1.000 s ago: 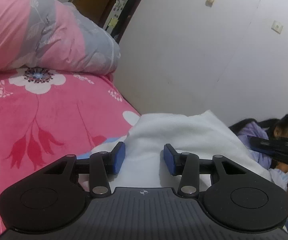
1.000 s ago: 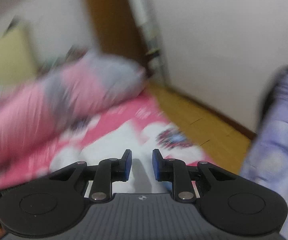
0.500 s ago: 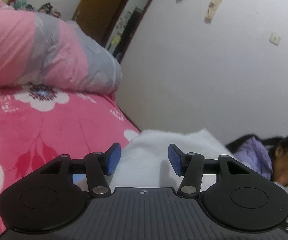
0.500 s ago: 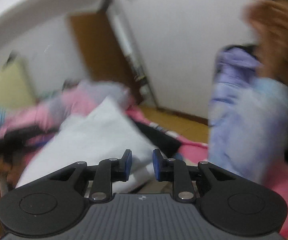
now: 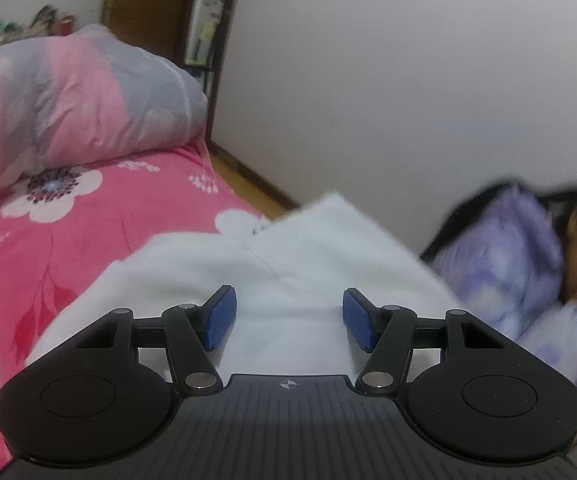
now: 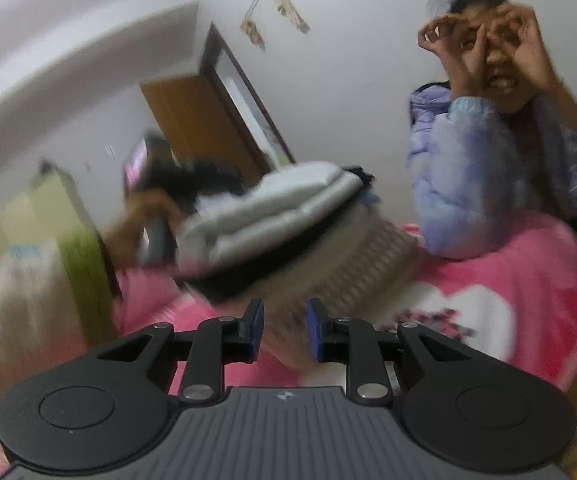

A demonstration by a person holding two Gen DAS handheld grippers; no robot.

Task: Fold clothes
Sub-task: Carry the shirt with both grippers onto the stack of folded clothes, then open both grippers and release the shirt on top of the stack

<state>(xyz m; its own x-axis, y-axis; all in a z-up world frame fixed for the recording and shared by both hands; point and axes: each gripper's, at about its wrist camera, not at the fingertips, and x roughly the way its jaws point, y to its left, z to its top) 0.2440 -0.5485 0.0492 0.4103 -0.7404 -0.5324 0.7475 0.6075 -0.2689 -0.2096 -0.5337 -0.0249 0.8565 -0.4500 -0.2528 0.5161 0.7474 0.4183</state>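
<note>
Left gripper (image 5: 289, 317), blue pads spread wide and empty, poised low over a white garment (image 5: 272, 272) lying on the pink floral bedspread (image 5: 88, 216). Right gripper (image 6: 285, 330), pads parted by a narrow gap with nothing between them, aimed at a blurred stack of folded clothes (image 6: 288, 216) resting on the same bedspread. Pink-and-grey quilt (image 5: 68, 100) bunched at the far left of the bed. Second person in a lilac jacket (image 6: 468, 168) beside the stack, hands raised to the face.
</note>
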